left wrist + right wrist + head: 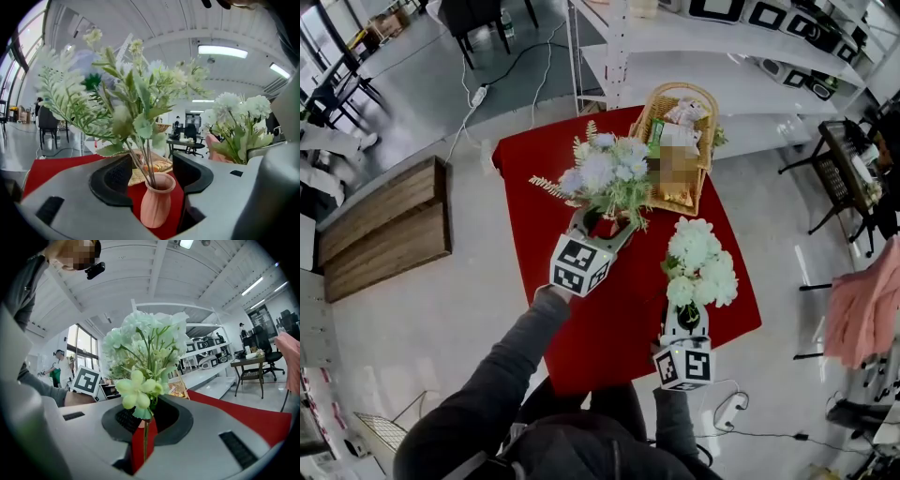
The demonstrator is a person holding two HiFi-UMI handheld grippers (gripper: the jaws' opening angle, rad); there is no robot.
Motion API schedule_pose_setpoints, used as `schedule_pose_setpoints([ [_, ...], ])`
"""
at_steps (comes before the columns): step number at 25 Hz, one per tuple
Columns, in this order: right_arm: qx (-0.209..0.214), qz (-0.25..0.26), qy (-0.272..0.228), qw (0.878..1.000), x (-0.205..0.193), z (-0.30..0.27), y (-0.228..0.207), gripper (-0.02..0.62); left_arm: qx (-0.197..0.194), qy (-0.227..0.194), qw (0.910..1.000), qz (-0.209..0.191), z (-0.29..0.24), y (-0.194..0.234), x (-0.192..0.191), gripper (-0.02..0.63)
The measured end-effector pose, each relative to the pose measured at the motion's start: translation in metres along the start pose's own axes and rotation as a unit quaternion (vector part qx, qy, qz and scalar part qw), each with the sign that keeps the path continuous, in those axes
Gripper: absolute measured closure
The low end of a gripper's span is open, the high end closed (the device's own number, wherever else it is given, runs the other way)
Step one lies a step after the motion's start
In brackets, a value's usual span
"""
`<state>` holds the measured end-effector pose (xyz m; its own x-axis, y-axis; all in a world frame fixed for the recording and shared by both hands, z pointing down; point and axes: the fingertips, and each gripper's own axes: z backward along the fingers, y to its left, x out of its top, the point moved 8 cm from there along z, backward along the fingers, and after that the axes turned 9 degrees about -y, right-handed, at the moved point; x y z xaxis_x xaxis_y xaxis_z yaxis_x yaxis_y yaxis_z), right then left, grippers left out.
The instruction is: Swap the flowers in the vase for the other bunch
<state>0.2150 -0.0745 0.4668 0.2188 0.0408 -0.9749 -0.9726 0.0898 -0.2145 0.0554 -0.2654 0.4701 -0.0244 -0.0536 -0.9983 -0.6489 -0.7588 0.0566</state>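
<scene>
White bunch (145, 350) tight between fingers (123, 419)

Salmon-pink ribbed vase (155, 206), red tablecloth (609, 319), white bunch (701, 262) — black-and-white square markers (579, 265)

Head view looks steeply down on the red table (614, 323); both gripper views skim it closely, apparently sharing the basket (680, 87).

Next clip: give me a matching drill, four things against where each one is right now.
Things:
1. vase
2. white bunch
3. bluish bunch
4. basket

Places:
A. far end of the table
B. stems clamped in the right hand-held gripper
C. between open jaws of the left hand-held gripper
D. standing in the vase

Pairs: 1-C, 2-B, 3-D, 4-A
</scene>
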Motion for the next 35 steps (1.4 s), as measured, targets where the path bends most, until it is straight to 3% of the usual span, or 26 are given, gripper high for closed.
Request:
schedule_pose_setpoints([
  [18, 0.012, 0.007, -0.022, 1.000, 0.015, 0.007, 0.014, 0.555, 0.009, 0.005, 0.9998, 0.015, 0.031, -0.006, 0.004, 0.331],
  [26, 0.027, 0.005, -0.024, 0.999, 0.018, 0.013, 0.033, 0.555, 0.005, 0.022, 0.9993, 0.031, 0.062, -0.010, 0.002, 0.333],
  [35, 0.034, 0.012, -0.022, 0.999, 0.019, 0.022, 0.046, 0.555, 0.000, 0.008, 0.9985, 0.054, 0.106, -0.014, 0.016, 0.346],
])
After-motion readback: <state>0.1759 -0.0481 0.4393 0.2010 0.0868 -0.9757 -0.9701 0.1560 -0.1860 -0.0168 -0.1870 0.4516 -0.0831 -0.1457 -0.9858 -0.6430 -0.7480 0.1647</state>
